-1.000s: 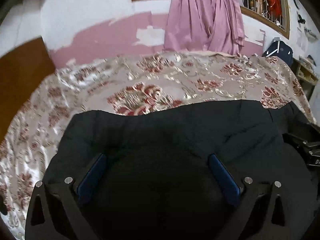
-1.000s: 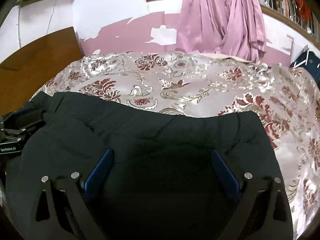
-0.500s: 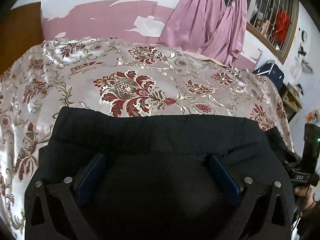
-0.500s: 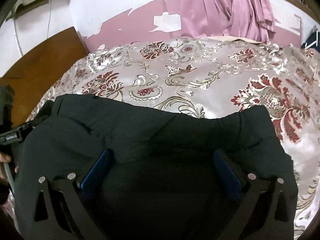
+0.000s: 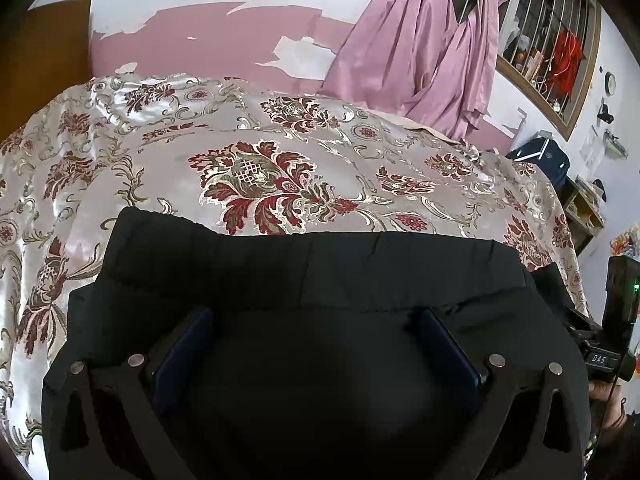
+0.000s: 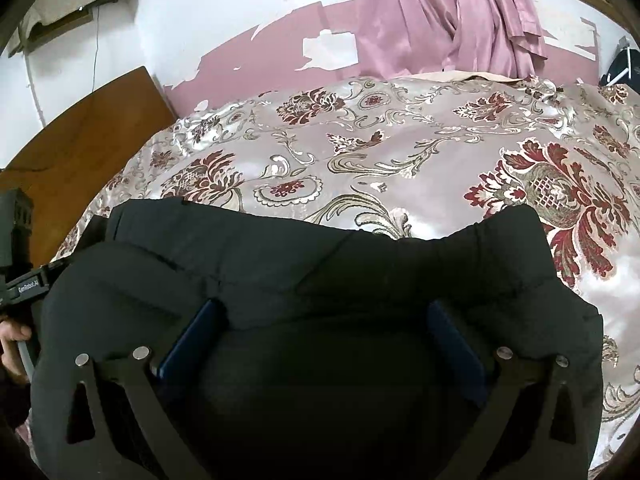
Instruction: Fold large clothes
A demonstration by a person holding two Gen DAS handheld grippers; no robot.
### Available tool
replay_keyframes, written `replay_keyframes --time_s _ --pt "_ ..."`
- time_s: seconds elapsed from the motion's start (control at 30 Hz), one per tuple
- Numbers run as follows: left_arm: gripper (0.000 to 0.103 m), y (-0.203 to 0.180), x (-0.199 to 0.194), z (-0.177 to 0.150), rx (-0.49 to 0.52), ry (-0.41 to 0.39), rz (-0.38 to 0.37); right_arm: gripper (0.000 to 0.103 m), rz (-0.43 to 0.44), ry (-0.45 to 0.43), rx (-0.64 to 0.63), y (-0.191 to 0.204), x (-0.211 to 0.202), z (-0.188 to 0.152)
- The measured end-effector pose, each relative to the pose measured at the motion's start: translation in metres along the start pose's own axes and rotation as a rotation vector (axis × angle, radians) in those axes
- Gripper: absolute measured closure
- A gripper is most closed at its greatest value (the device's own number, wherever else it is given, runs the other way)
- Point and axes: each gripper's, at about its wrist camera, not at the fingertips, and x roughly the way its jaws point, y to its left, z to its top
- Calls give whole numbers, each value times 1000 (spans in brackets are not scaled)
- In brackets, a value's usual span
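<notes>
fabric of the black garment [image 5: 320,280] bulges between both the left gripper [image 5: 316,344] and right gripper [image 6: 326,336] – 2 wide-spread pairs of fingers, grip unclear – soft, bulky, likely heavy, so take its folded edge just beyond the fingertips.

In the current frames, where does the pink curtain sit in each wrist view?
Left wrist: pink curtain hangs top right of centre, above the bed's far edge.
Right wrist: pink curtain hangs at top centre-right.
Shared landmark: the black garment fills the foreground on the floral bedspread.
</notes>
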Motion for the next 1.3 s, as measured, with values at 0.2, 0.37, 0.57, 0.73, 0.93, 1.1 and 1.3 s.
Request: replay_keyframes --time_s 0.2,0.37,0.57,0.73,0.93,1.1,1.3 --pt "0 1 2 -1 2 -5 4 1 5 -8 5 -2 0 -1" --pt "0 1 3 -1 4 -4 4 1 8 -9 8 -4 0 -1" --pt "0 1 3 -2 6 -7 8 1 8 -9 8 -3 0 -1" --pt "0 1 4 -2 8 -14 14 1 6 -12 8 -4 0 -2" --pt "0 0 1 -1 9 -22 14 1 -30 -22 -16 2 -1 -3" --pt "0 -6 -11 -2 30 -25 49 2 -102 -54 -50 10 -13 -5" --pt "0 10 -53 -6 -19 -138 112 2 -203 -161 -87 13 -55 -9"
